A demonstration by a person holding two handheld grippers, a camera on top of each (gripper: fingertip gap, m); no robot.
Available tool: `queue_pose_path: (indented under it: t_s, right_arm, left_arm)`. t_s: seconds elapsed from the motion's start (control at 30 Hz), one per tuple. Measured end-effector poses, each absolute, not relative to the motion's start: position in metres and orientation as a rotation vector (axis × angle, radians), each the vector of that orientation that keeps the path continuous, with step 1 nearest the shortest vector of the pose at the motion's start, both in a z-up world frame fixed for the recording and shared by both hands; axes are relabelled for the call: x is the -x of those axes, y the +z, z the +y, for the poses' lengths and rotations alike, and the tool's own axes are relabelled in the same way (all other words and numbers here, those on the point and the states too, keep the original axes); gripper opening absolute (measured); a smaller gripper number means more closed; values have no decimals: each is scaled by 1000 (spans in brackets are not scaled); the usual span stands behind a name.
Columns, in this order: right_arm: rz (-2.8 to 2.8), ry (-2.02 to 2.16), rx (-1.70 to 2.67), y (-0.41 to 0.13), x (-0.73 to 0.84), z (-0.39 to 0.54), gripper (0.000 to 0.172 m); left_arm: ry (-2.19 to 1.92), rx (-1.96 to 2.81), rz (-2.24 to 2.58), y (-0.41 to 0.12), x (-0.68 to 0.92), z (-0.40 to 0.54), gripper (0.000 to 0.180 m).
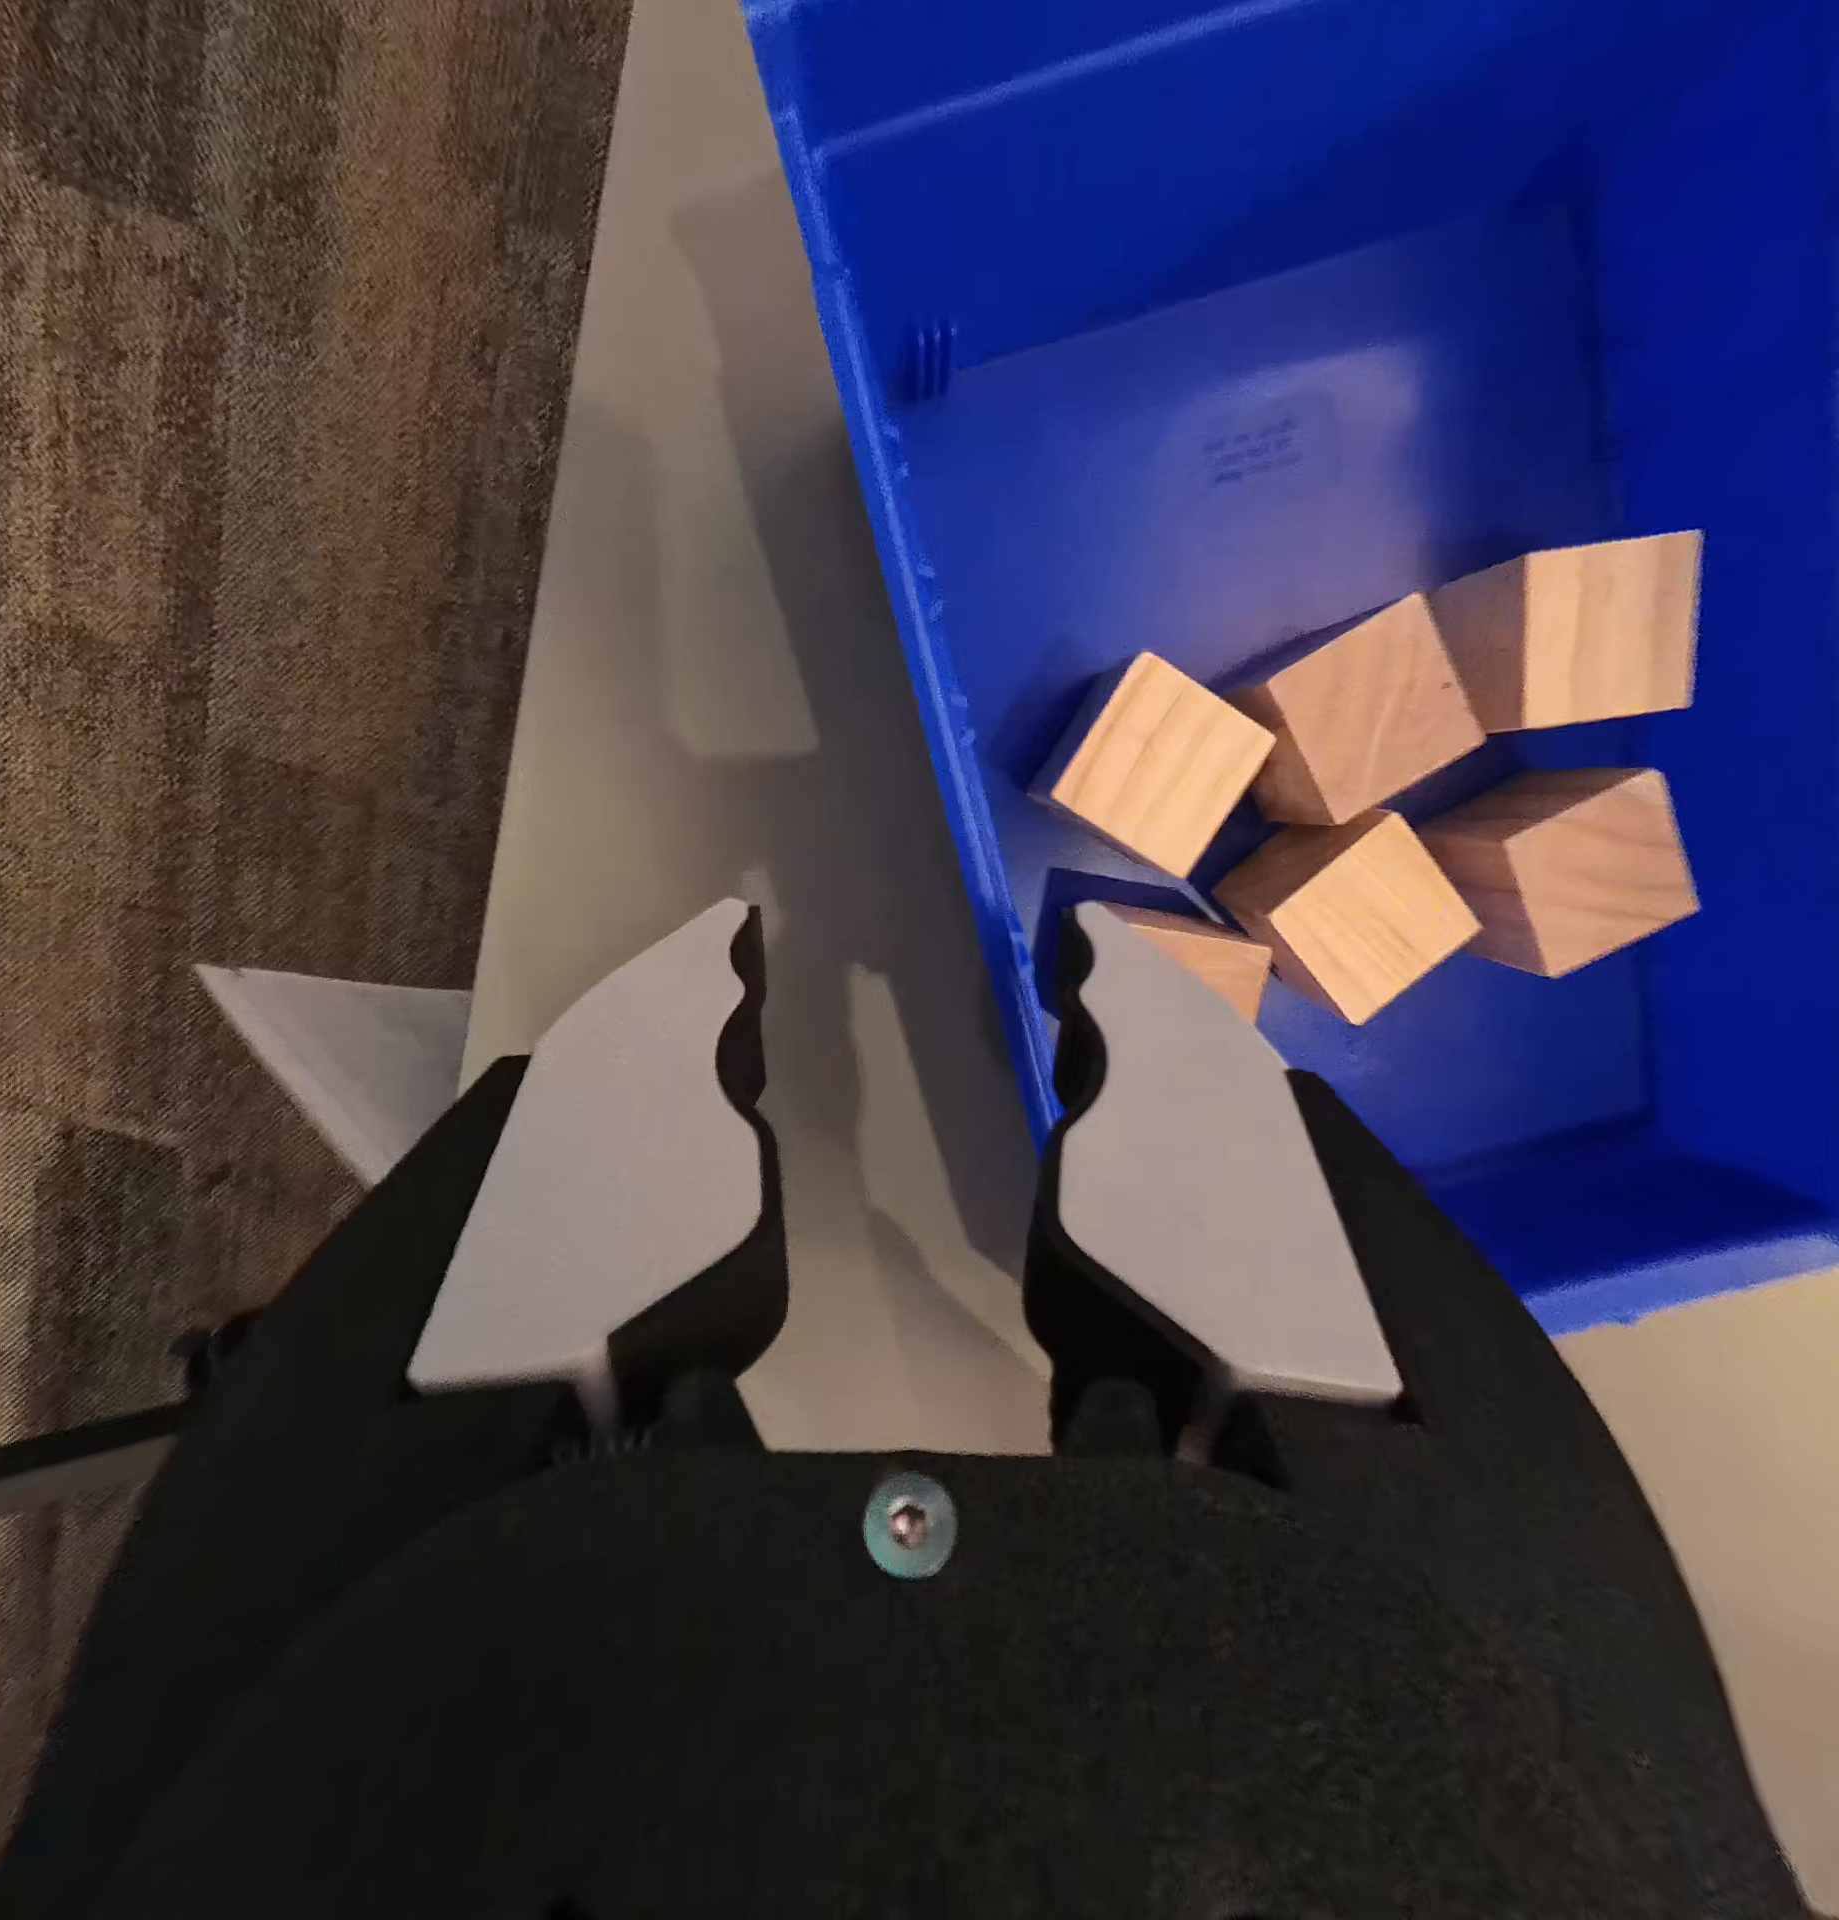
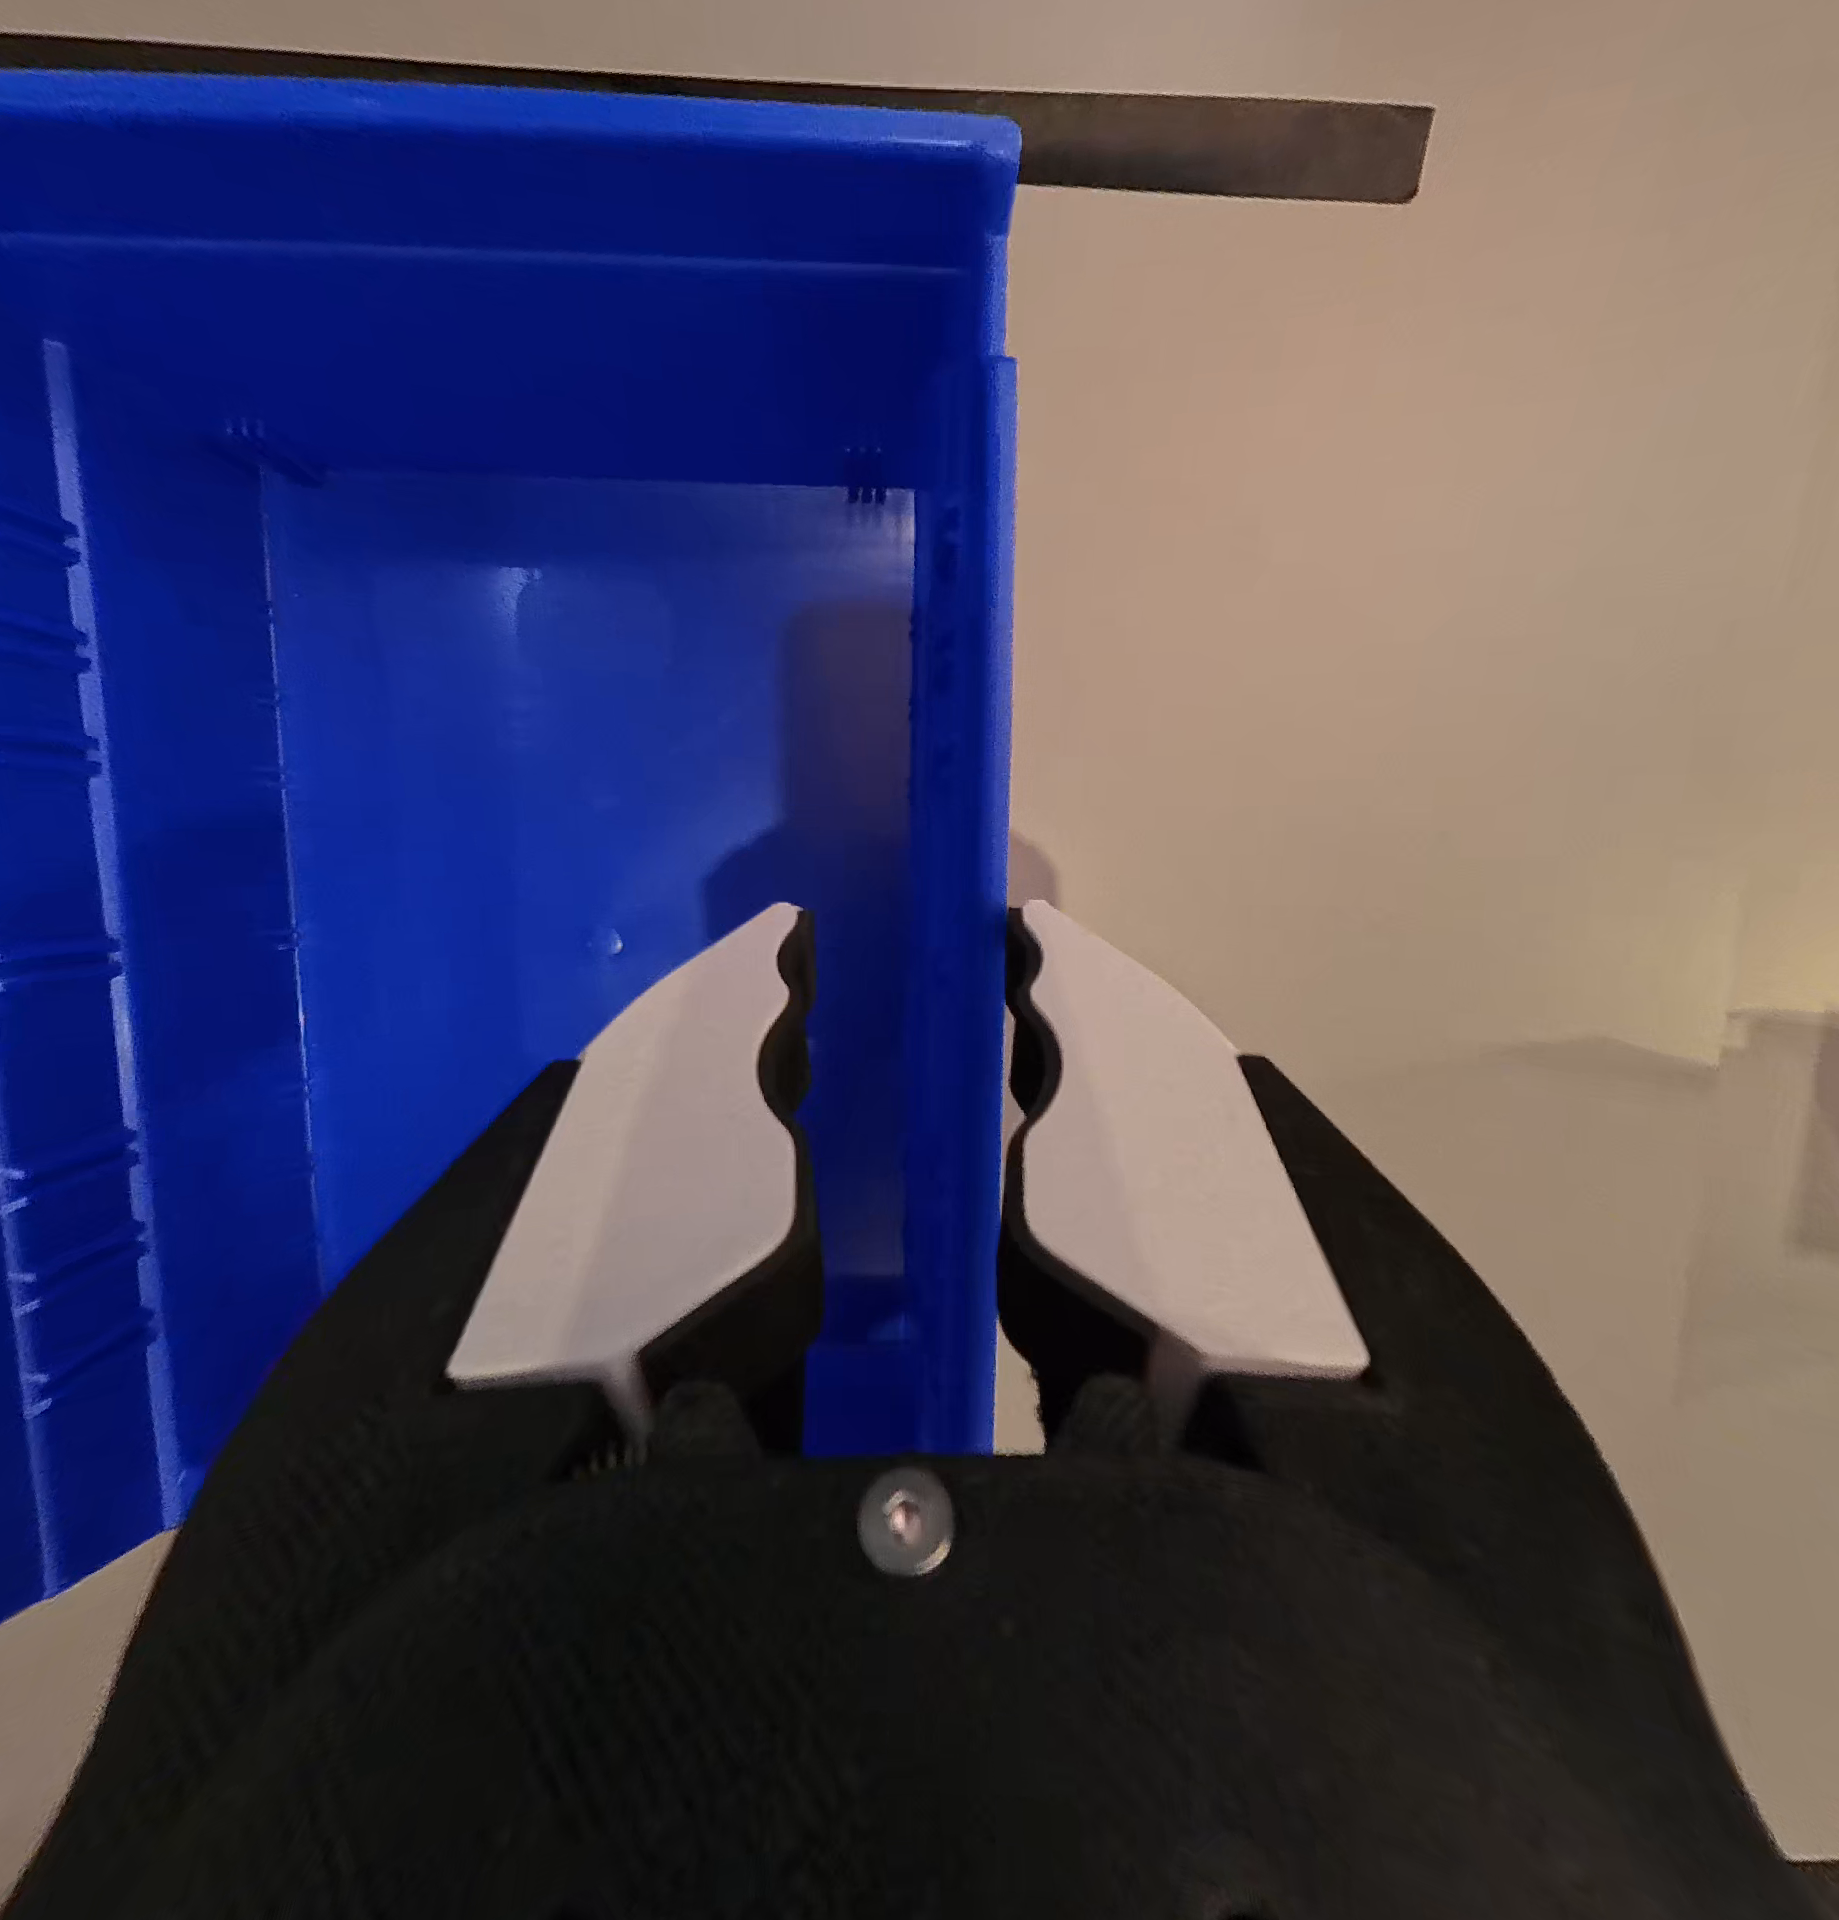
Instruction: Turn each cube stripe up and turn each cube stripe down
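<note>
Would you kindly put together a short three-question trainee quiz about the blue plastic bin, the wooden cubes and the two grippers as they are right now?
1. True or false: the plain wooden cubes lie clustered inside the blue plastic bin.
2. Which part of the bin runs between the open fingers of the right gripper? A) its side wall B) its floor divider C) a cube
3. Fill in: no ___ shows on any visible cube face.

Key: 1 true. 2 A; the right gripper straddles the wall, one finger inside the bin, one outside. 3 stripe; in the left wrist view the left gripper is also open, holding nothing.
</note>
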State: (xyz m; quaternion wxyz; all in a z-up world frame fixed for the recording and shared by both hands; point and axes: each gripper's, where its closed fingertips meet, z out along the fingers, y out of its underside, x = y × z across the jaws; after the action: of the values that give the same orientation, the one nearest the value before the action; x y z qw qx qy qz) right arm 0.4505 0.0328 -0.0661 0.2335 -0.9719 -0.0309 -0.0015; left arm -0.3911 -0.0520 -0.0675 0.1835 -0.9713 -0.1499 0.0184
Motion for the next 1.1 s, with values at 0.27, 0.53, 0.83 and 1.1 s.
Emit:
queue_pose_path:
  t_s: [0.27, 0.53, 0.83, 1.1]
  right_arm:
    - [-135, -101, 2703, -73, -452, 33, 37]
    - [-115, -27, 2759, -87, -455, 29, 37]
    - [-117, -17, 2785, -95, -455, 29, 37]
    - [-116, -8, 2770, -93, -455, 30, 37]
  left_arm:
    - [24, 2828, -285, -89, 377, -36, 10]
    - [138, 2754, 100, -90, 359, 0, 11]
    - [193, 2682, 252, -79, 338, 15, 19]
    - [-318, 2169, 243, 37, 246, 28, 41]
